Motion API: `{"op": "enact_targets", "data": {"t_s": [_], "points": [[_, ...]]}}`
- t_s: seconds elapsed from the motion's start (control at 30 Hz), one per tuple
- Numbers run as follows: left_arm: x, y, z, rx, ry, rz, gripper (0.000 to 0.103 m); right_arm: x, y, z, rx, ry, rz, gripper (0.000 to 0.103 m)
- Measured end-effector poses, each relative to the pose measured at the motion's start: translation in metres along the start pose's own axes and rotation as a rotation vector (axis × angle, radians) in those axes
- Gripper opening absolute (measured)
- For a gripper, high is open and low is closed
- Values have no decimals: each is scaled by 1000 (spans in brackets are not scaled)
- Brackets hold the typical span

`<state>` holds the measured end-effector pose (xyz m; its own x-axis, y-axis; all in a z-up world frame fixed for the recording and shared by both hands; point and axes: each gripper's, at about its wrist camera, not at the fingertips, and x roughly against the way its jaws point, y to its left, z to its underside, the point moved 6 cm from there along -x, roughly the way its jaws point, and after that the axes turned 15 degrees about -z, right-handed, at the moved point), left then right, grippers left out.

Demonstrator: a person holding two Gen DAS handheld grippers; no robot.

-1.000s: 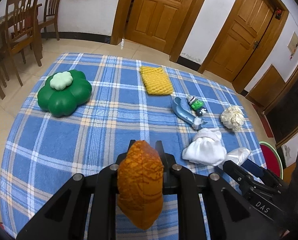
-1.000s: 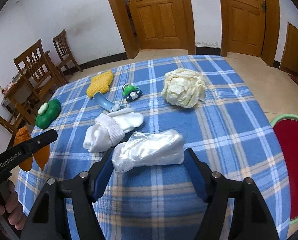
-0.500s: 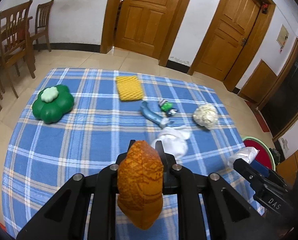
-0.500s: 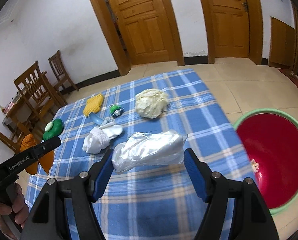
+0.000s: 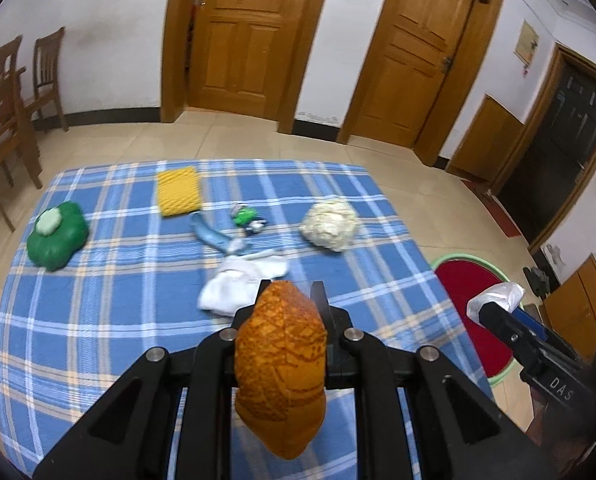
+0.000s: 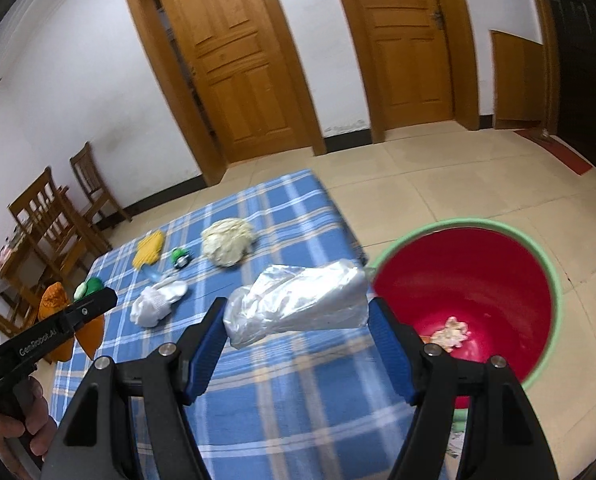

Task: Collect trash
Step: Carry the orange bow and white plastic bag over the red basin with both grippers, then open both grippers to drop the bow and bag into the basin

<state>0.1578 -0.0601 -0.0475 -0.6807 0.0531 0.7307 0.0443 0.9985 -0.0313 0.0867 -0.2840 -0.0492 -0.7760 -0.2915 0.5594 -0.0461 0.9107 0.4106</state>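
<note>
The left tongs are narrow, clamped on an orange peel that sticks up between the fingers, above the blue checked cloth. The right tongs stand wide, their blue pads pressing both ends of a crumpled clear plastic bag. The bag hangs at the cloth's edge, just beside the red basin on the floor. A scrap lies in the basin.

doors: 2 | chairs: 2 | basins: 1 | socks: 1 | sponges: 1 | claws: 2
</note>
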Motion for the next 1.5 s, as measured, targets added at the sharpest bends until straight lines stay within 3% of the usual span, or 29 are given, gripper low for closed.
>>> {"op": "enact_targets", "data": {"t_s": [0.53, 0.93, 1.5], "points": [[8, -101, -1, -141, -1, 139, 17, 46, -86, 6, -128, -65, 129, 73], [-9, -180, 9, -243, 38, 253, 17, 50, -142, 21, -203, -46, 185, 73], [-39, -248, 24, -317, 106, 359, 18, 46, -173, 35, -256, -28, 190, 78]]}}
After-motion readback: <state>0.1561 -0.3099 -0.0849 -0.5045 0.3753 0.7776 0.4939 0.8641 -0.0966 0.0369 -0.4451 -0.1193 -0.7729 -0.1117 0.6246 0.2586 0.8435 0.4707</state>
